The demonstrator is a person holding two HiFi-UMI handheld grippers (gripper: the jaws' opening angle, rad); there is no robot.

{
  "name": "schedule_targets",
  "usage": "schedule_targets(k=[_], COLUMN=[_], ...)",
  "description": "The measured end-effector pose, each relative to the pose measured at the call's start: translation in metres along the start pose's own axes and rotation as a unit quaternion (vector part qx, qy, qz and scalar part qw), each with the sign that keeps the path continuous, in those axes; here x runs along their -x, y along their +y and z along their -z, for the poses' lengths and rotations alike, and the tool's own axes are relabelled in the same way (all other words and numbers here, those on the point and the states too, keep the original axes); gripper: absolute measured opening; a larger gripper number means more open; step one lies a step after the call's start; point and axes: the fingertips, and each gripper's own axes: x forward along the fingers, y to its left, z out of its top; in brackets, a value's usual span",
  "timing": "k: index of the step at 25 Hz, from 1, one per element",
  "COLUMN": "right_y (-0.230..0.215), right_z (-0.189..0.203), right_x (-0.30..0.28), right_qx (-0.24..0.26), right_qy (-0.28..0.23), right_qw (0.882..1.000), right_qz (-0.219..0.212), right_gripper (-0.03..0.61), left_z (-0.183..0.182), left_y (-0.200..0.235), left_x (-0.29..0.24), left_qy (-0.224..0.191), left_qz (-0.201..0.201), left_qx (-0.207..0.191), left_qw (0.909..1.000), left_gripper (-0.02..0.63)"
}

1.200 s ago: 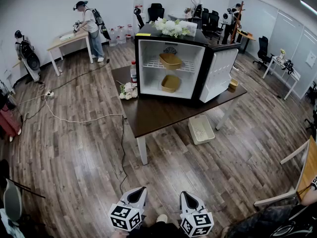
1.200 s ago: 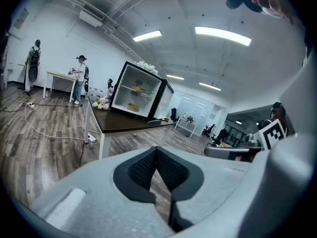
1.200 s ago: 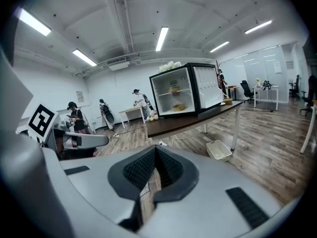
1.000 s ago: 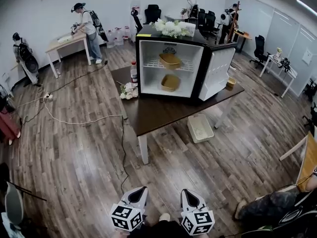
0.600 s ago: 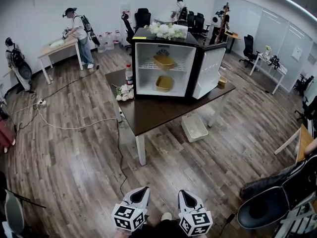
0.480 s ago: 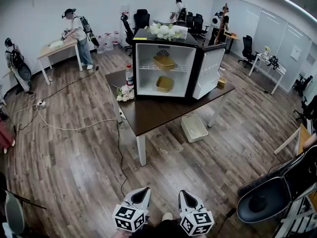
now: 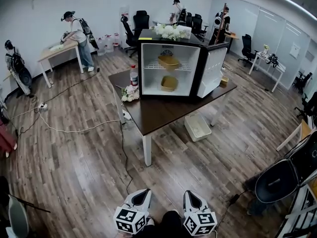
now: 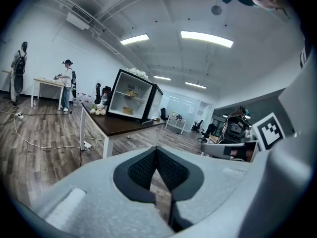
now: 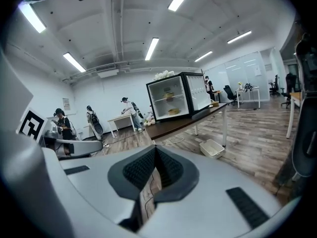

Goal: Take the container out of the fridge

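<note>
Container (image 7: pixel 169 61) sits on the upper shelf of the open fridge (image 7: pixel 140 68) at the table's (image 7: pixel 163 114) far edge; second container (image 7: pixel 169 83) below. Probably light, thin-walled, flexible: pinch front rim. Left gripper (image 7: pixel 140 194) and right gripper (image 7: pixel 190 196) closed, empty, well short of table.

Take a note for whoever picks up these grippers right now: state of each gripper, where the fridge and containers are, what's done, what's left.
Left gripper: shut, empty, held low in front of the person.
Right gripper: shut, empty, beside it.
Fridge: on the dark table across the floor, out of reach; its door is open to the right.
Upper container sits on the wire shelf, lower container on the fridge bottom; both tan, untouched.
Done: door open, nothing else.
Left: walk up, open a gripper, grasp a container, bring it out.
</note>
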Motion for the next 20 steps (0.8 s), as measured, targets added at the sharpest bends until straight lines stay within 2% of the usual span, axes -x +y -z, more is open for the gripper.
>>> schedule_targets(k=[9, 20], right_y=[-0.005, -0.061], right_z=[-0.003, -0.036], right_x=[-0.031, -0.105], right_qx=[0.008, 0.026], right_qy=[0.007, 0.031], right_qw=[1.0, 0.999], right_qz=[-0.006, -0.024], right_gripper=[0.008, 0.008], left_z=[-0.008, -0.046], left_y=[0.018, 0.034], left_x=[-0.017, -0.094], left_qy=[0.001, -0.007], left_qz=[-0.014, -0.04], left_qx=[-0.011, -0.017], left_qw=[0.9998, 0.999], left_gripper=[0.008, 0.008])
